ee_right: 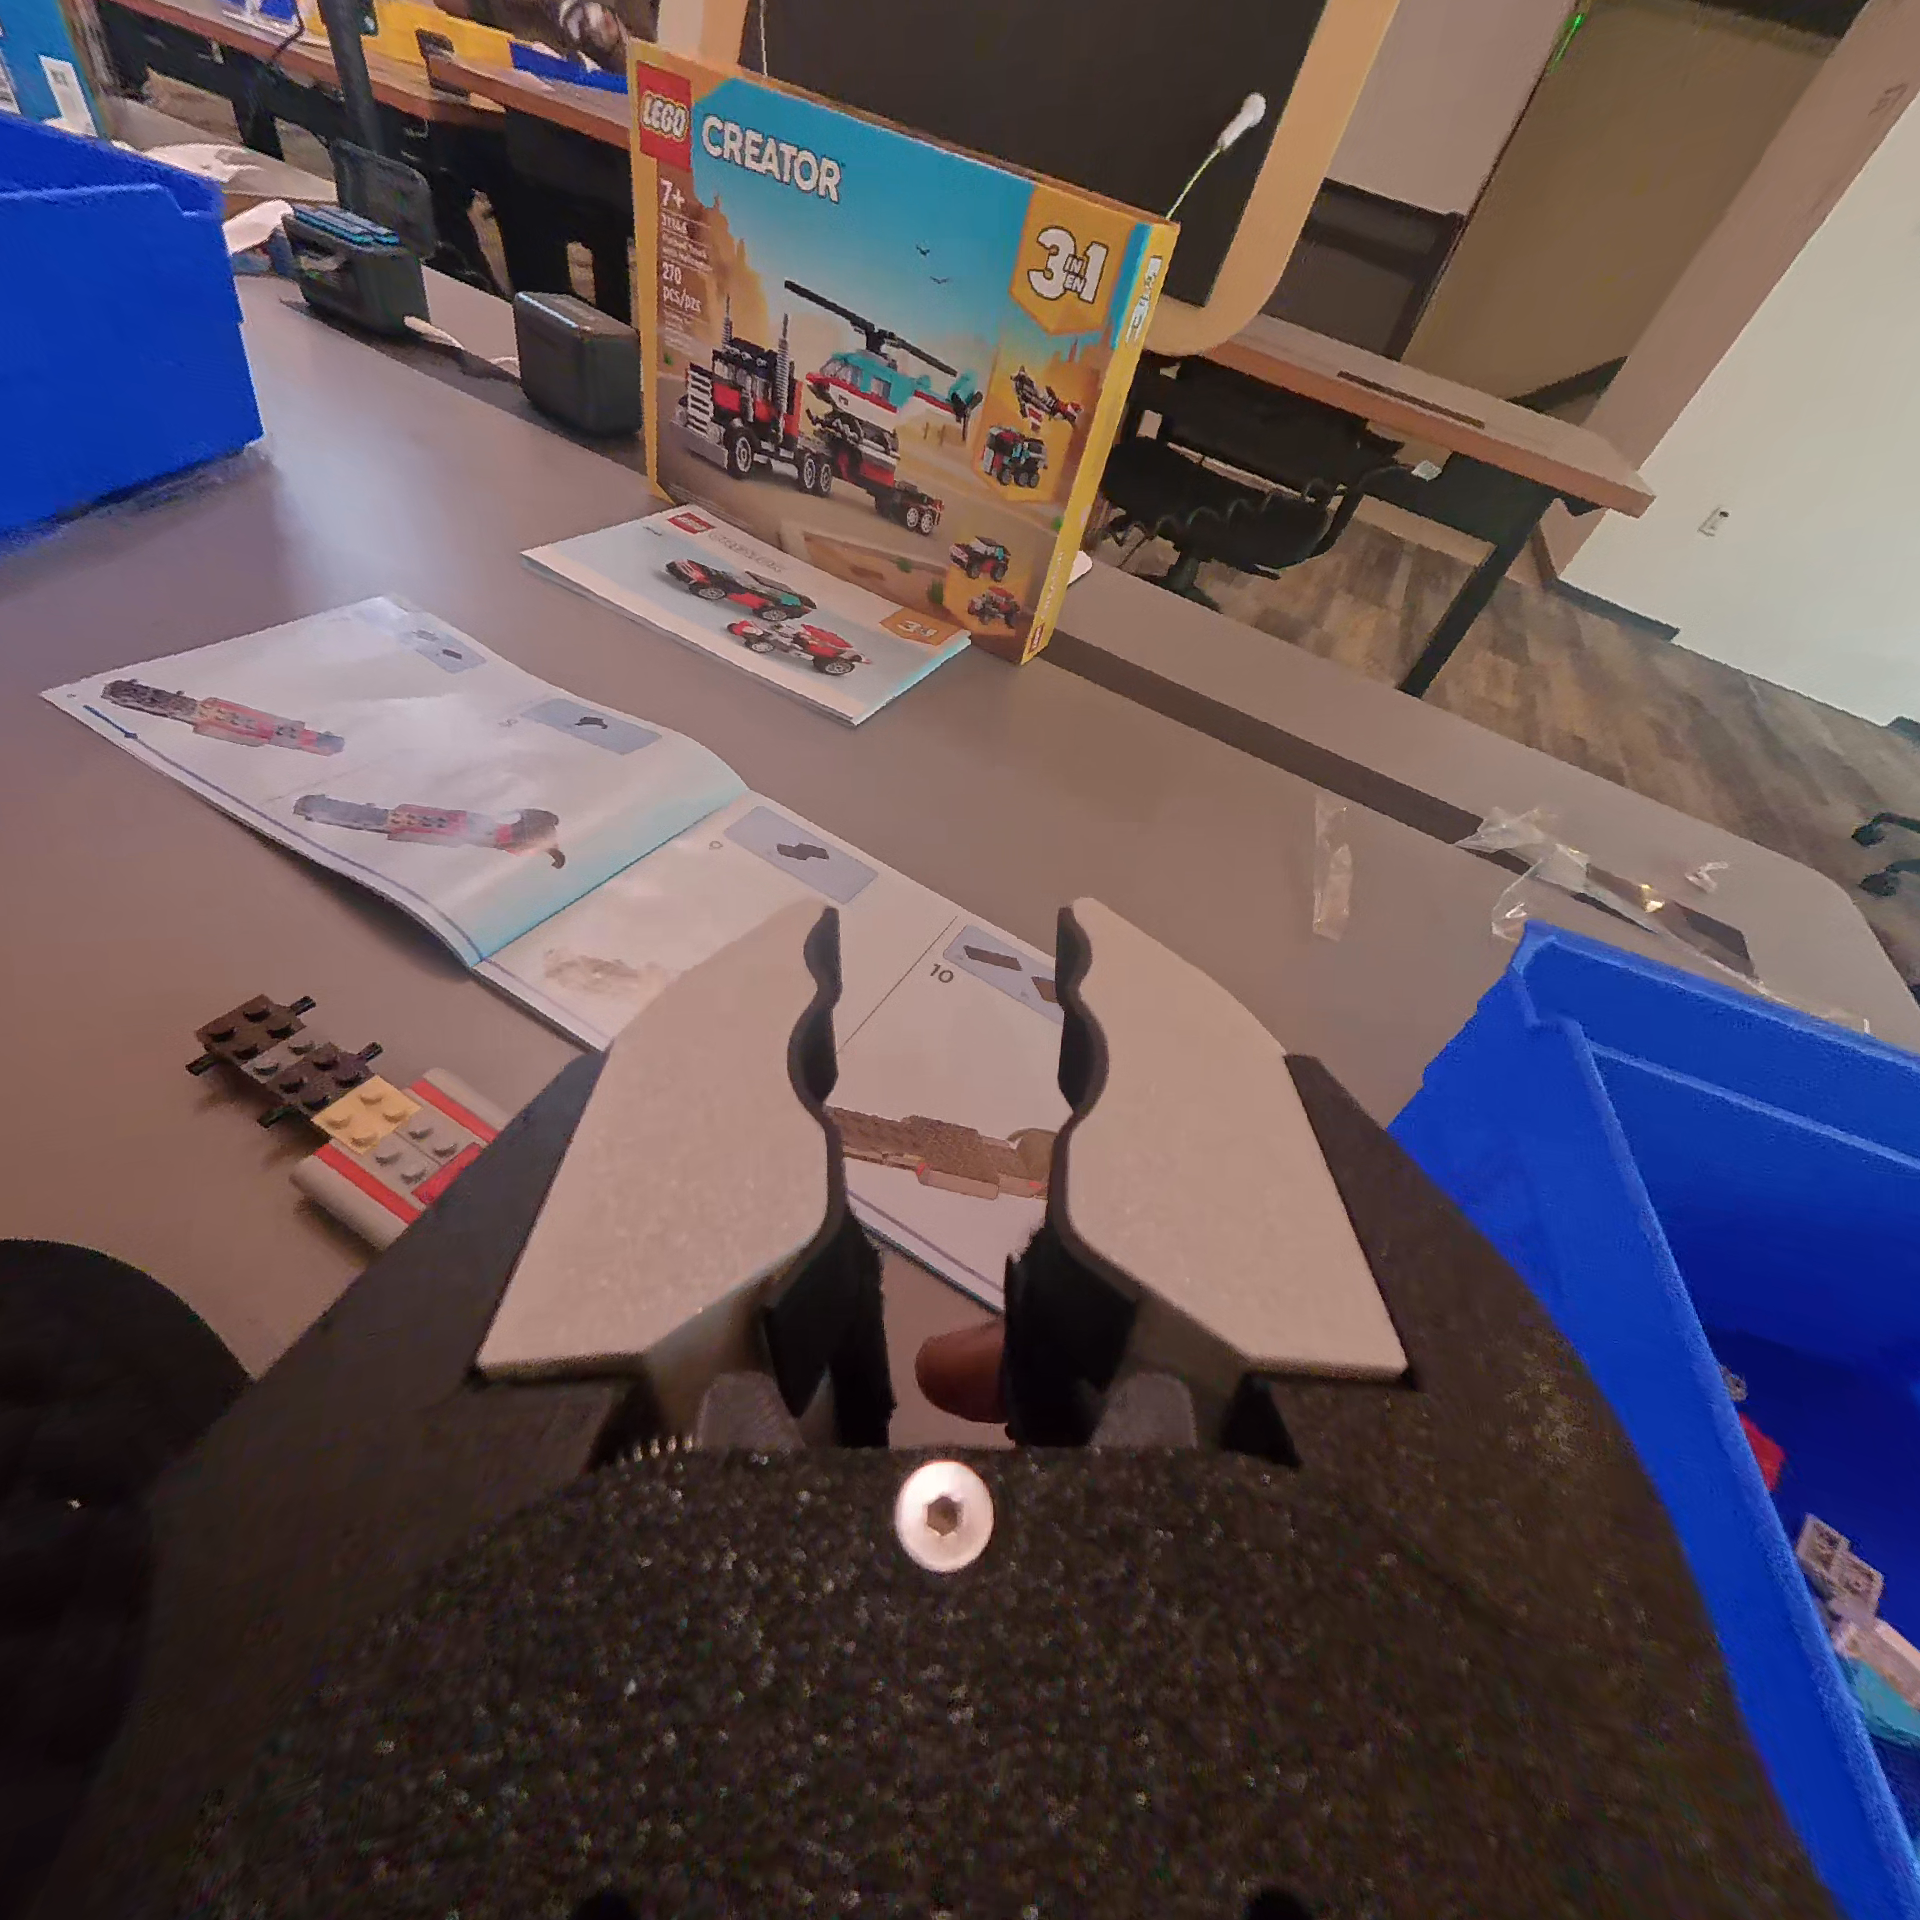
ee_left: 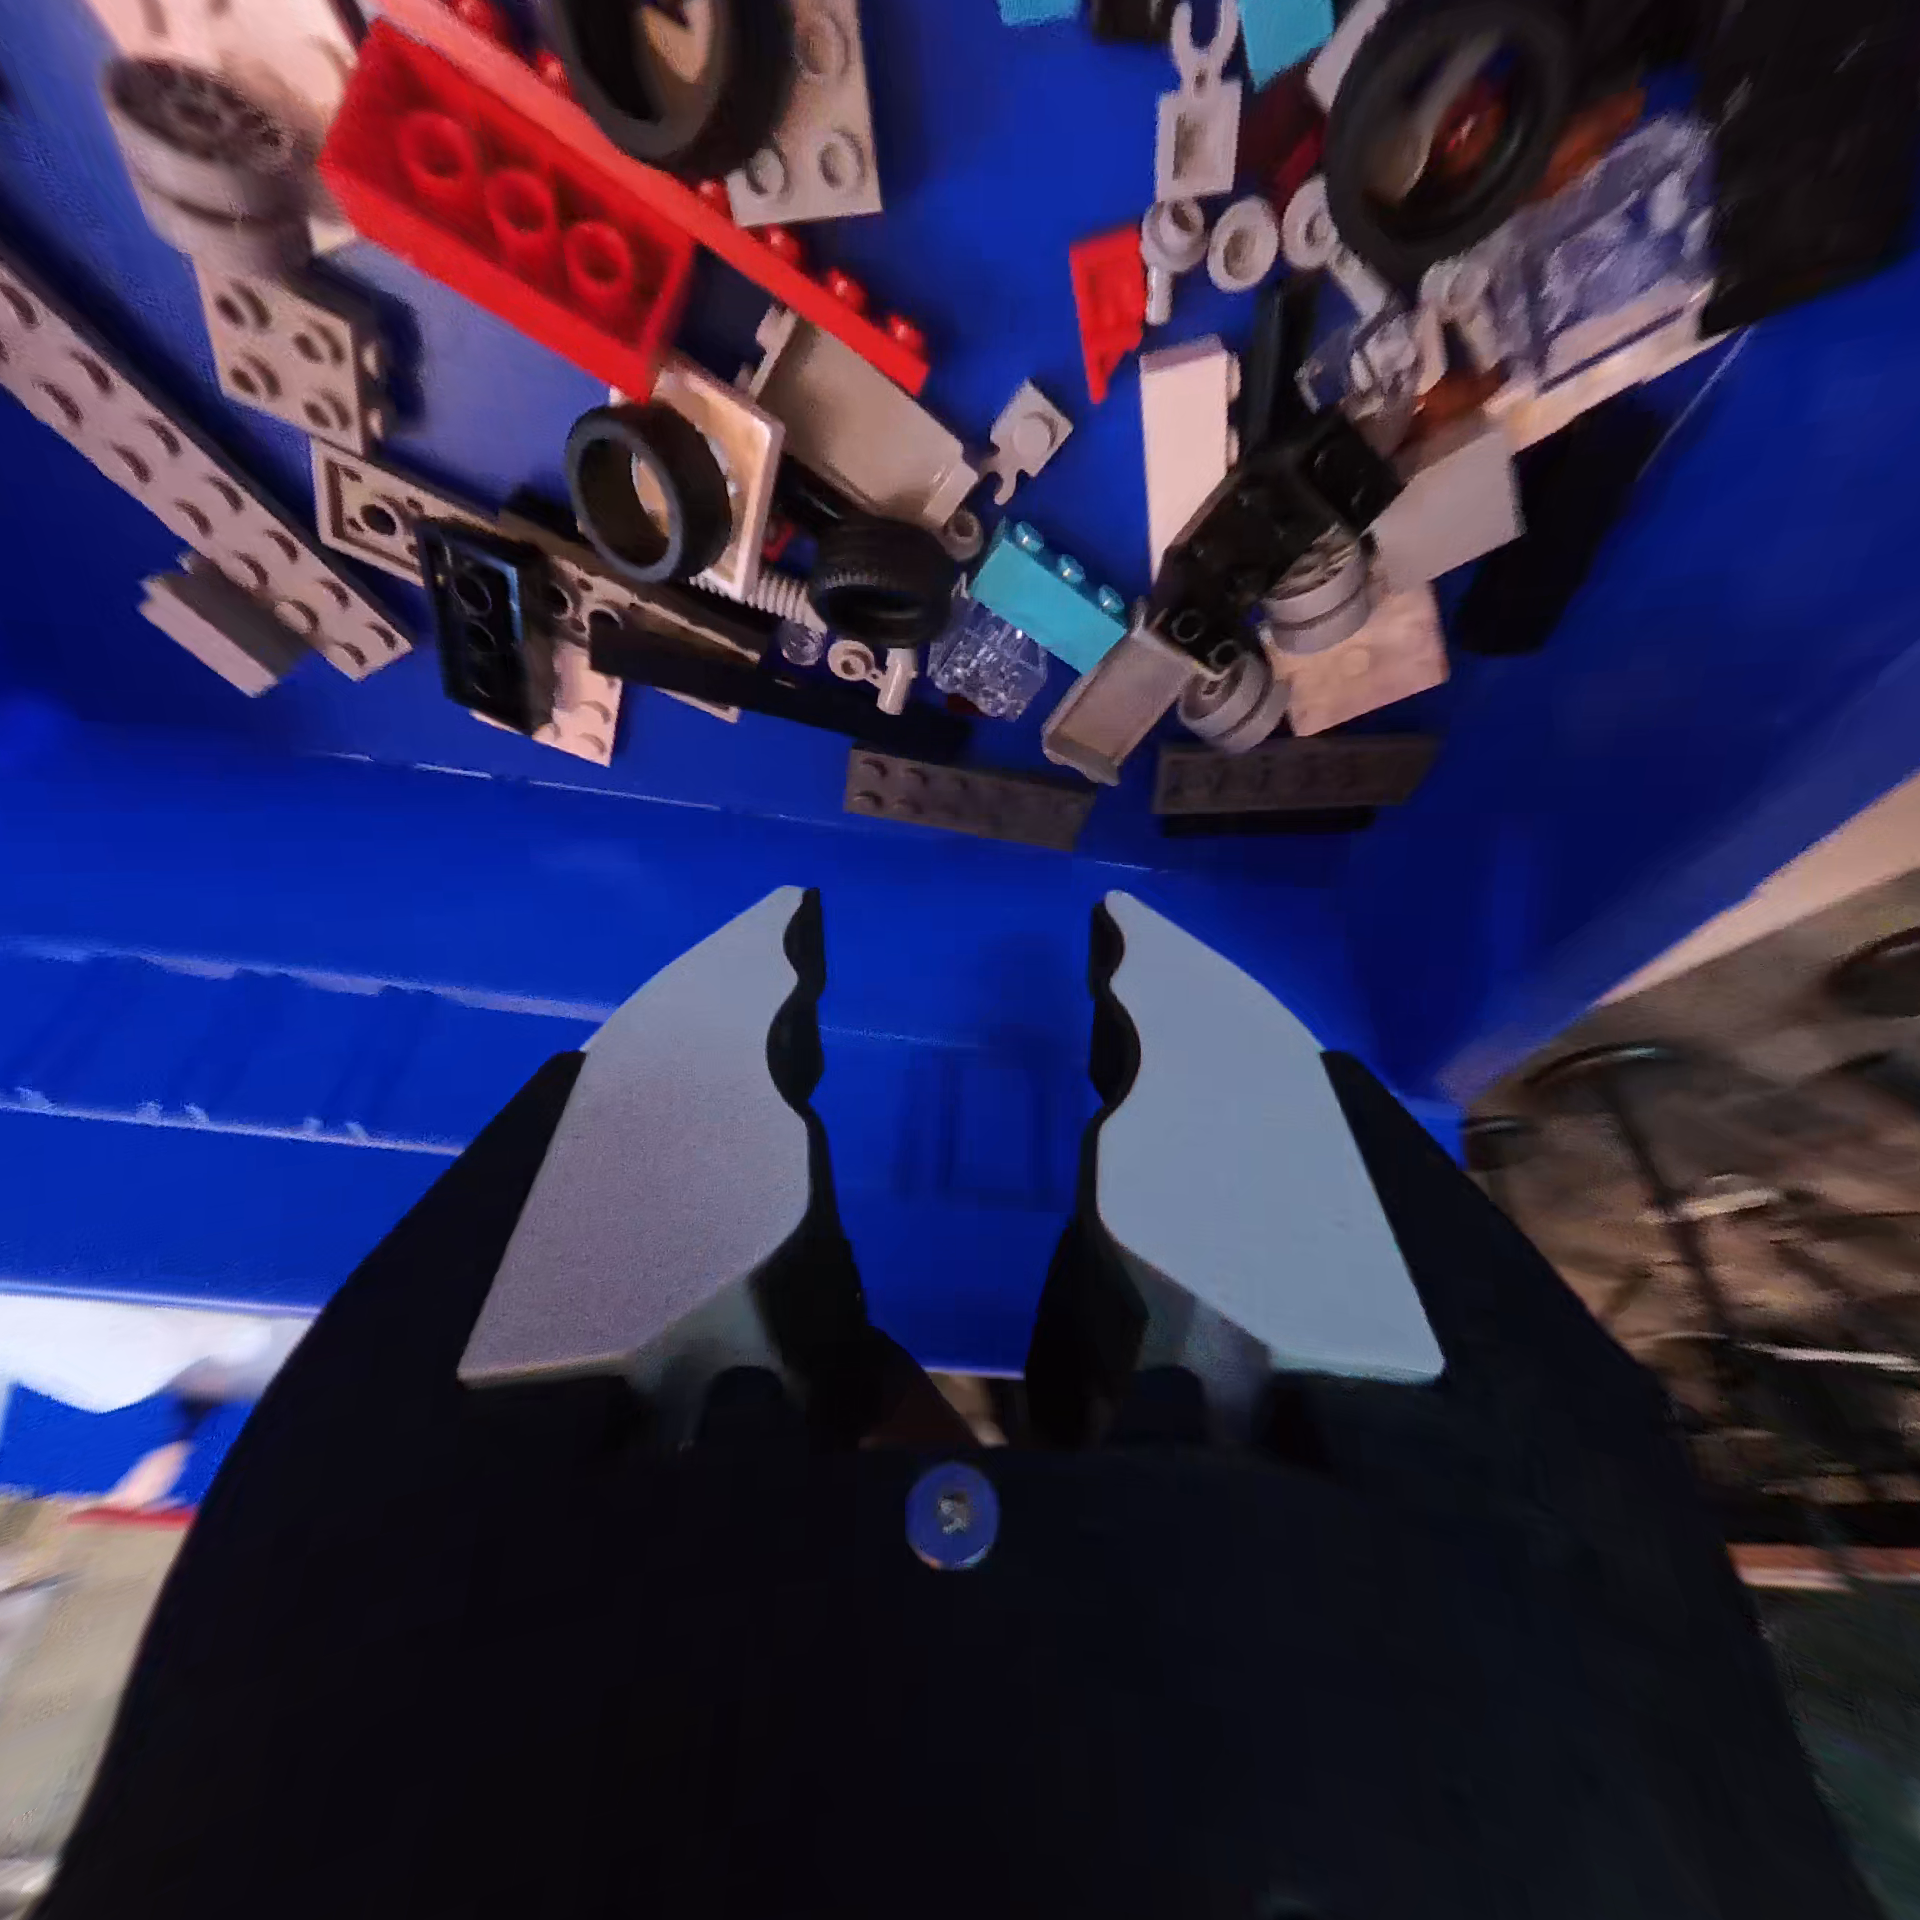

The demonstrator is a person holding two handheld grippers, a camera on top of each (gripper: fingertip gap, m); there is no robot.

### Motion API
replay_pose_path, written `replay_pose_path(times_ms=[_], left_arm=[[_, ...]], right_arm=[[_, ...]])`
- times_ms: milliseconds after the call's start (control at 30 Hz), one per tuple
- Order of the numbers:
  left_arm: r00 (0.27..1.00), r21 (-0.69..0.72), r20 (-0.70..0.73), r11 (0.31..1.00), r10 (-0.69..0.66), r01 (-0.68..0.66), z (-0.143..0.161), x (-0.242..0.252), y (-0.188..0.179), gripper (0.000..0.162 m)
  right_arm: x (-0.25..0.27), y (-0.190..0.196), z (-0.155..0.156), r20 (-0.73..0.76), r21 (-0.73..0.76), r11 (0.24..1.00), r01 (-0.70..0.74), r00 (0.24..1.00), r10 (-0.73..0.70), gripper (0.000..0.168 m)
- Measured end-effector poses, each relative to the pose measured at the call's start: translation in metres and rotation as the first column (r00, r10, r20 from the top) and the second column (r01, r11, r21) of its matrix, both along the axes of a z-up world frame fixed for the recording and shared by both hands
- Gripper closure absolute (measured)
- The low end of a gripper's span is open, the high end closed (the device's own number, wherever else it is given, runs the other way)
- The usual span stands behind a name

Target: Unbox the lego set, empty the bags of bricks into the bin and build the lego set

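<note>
In the left wrist view, the left tool (ee_left: 954,914) is hovering inside the blue plastic bin (ee_left: 312,852), its two grey fingers spread apart and gripping nothing. Beyond its tips, loose bricks are lying on the bin floor: a long red studded brick (ee_left: 509,208), a black rubber tyre (ee_left: 639,504), a small turquoise brick (ee_left: 1049,592).

In the right wrist view, the right tool (ee_right: 943,930) is gaping empty over the open instruction booklet (ee_right: 395,769) on the grey surface (ee_right: 1143,769). Left of the booklet, a partly built brown, tan and red brick assembly (ee_right: 343,1117) is lying. Behind it, the colourful cardboard set box (ee_right: 883,353) is standing upright.
</note>
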State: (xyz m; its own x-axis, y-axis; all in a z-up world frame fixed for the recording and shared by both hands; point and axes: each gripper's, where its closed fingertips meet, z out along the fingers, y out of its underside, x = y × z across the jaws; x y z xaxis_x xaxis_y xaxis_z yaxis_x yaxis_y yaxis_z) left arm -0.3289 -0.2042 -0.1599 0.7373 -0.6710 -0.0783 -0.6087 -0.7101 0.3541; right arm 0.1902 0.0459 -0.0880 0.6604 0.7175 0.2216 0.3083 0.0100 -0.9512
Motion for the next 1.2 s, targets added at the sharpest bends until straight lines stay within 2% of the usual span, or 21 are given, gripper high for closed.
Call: replay_pose_path(times_ms=[33, 167, 333, 433, 533, 600, 633, 700, 767, 800, 900, 933, 1133, 1200], left_arm=[[0.998, -0.013, -0.036, 0.998, -0.055, 0.054, -0.003, -0.003, 0.000, 0.111], [0.977, -0.094, -0.100, 0.980, -0.186, 0.177, -0.017, -0.007, -0.005, 0.107], [0.970, -0.158, -0.105, 0.966, -0.221, 0.203, -0.027, -0.004, -0.008, 0.105], [0.974, -0.172, -0.089, 0.967, -0.207, 0.190, -0.028, -0.002, -0.011, 0.125], [0.983, -0.121, -0.092, 0.982, -0.157, 0.145, -0.026, -0.004, -0.010, 0.146], [0.979, 0.039, -0.176, 0.993, -0.102, 0.111, -0.010, -0.014, 0.005, 0.160], [0.987, 0.111, -0.153, 0.992, -0.045, 0.063, 0.000, -0.012, 0.009, 0.161], [0.998, 0.257, -0.043, 0.966, 0.040, -0.028, 0.017, 0.001, 0.018, 0.161], [0.998, 0.302, 0.013, 0.952, 0.057, -0.058, 0.024, 0.009, 0.018, 0.155], [0.999, 0.296, -0.005, 0.954, 0.045, -0.041, 0.025, 0.009, 0.016, 0.149], [0.996, 0.181, -0.062, 0.981, -0.058, 0.068, 0.013, 0.008, 0.005, 0.117], [0.996, 0.140, -0.058, 0.987, -0.071, 0.078, 0.007, 0.011, 0.003, 0.113], [0.998, 0.049, -0.070, 0.999, -0.008, 0.012, -0.017, 0.009, -0.001, 0.115], [1.000, 0.045, -0.013, 0.999, 0.022, -0.021, -0.023, 0.015, -0.003, 0.113]], right_arm=[[0.001, 0.001, 0.000, -0.016, -0.008, 1.000, -0.005, 1.000, 0.005, 0.129], [0.009, 0.006, 0.000, -0.071, -0.033, 0.999, -0.008, 0.997, 0.006, 0.129], [0.019, 0.010, -0.001, -0.108, -0.050, 0.999, -0.003, 0.994, -0.002, 0.131], [0.027, 0.009, -0.003, -0.099, -0.048, 0.999, 0.010, 0.995, -0.015, 0.131], [0.031, 0.007, -0.002, -0.114, -0.045, 0.999, 0.013, 0.993, -0.018, 0.131], [0.031, 0.004, -0.002, -0.122, -0.057, 0.998, -0.005, 0.993, -0.002, 0.131], [0.030, 0.001, -0.002, -0.121, -0.064, 0.998, -0.020, 0.993, 0.012, 0.131], [0.023, -0.004, -0.001, -0.113, -0.074, 0.995, -0.063, 0.992, 0.054, 0.131], [0.013, -0.010, 0.000, -0.091, -0.066, 0.992, -0.109, 0.991, 0.102, 0.131], [0.009, -0.013, 0.000, -0.071, -0.061, 0.990, -0.131, 0.989, 0.127, 0.131], [-0.004, -0.021, 0.000, -0.001, -0.039, 0.980, -0.194, 0.981, 0.194, 0.131], [-0.007, -0.024, 0.000, 0.024, -0.027, 0.977, -0.210, 0.977, 0.210, 0.131], [-0.011, -0.037, -0.011, 0.228, 0.038, 0.967, -0.253, 0.944, 0.239, 0.131], [-0.010, -0.039, -0.012, 0.255, 0.051, 0.964, -0.260, 0.937, 0.239, 0.131]])
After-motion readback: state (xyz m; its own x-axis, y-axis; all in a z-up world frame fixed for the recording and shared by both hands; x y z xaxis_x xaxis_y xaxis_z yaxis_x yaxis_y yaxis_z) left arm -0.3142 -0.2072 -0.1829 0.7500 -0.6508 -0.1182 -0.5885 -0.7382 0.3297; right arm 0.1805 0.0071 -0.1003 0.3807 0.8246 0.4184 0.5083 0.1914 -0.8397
